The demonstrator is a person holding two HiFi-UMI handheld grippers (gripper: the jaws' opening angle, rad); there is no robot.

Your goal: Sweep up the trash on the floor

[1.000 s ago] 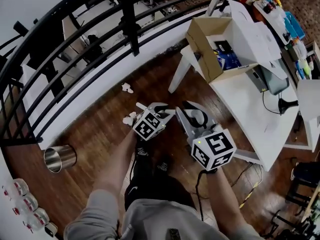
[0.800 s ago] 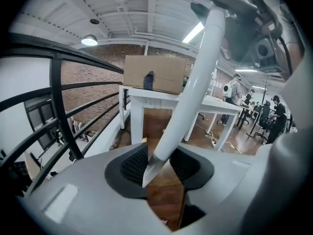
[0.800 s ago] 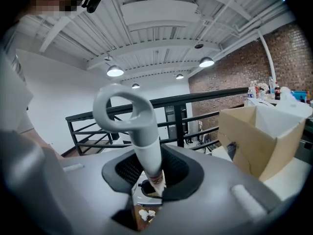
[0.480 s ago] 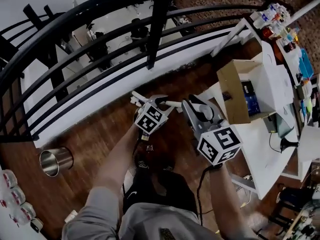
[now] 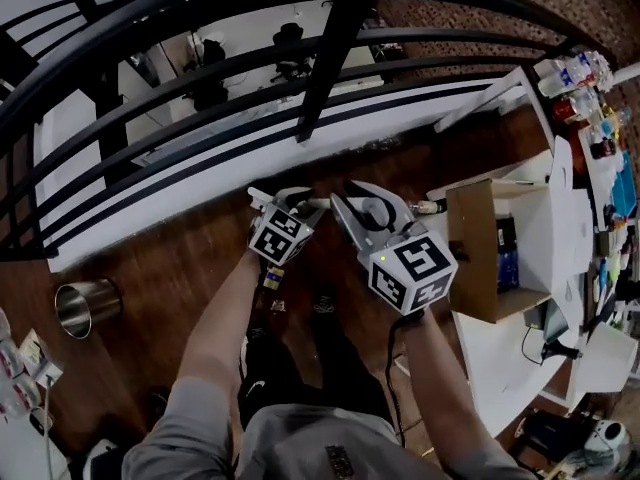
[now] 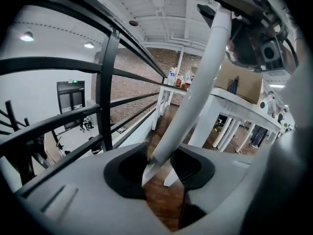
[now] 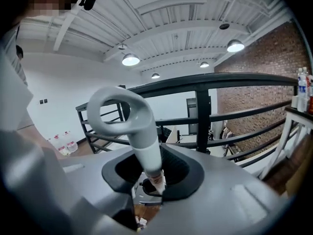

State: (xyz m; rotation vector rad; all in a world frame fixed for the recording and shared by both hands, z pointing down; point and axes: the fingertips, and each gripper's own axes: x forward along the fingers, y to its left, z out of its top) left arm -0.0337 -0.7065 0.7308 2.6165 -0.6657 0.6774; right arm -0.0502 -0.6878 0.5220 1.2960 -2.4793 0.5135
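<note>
Near the railing, my left gripper (image 5: pixel 268 200) is shut on the cut end of a white shaft (image 6: pixel 195 87). In the left gripper view (image 6: pixel 157 169) the shaft slants up to the right, toward my right gripper. These jaws have just been opening a little, with the shaft still between the pads. My right gripper (image 5: pixel 352 196) is shut on a handle with a grey loop on top (image 7: pixel 128 114). That handle stands up out of the jaws in the right gripper view (image 7: pixel 152 179). Small white scraps of trash (image 7: pixel 142 223) show on the wood floor below. No trash shows in the head view.
A black railing (image 5: pixel 330 38) curves across just ahead. A white table (image 5: pixel 500 368) with an open cardboard box (image 5: pixel 480 258) and bottles (image 5: pixel 585 88) stands at the right. A steel cup (image 5: pixel 85 308) lies on the floor at the left, plastic bottles (image 5: pixel 20 368) beyond it.
Both grippers have swung together toward the railing, still holding their handles. The table and box slid to the right of the head view, and the paper scraps seen earlier left it.
</note>
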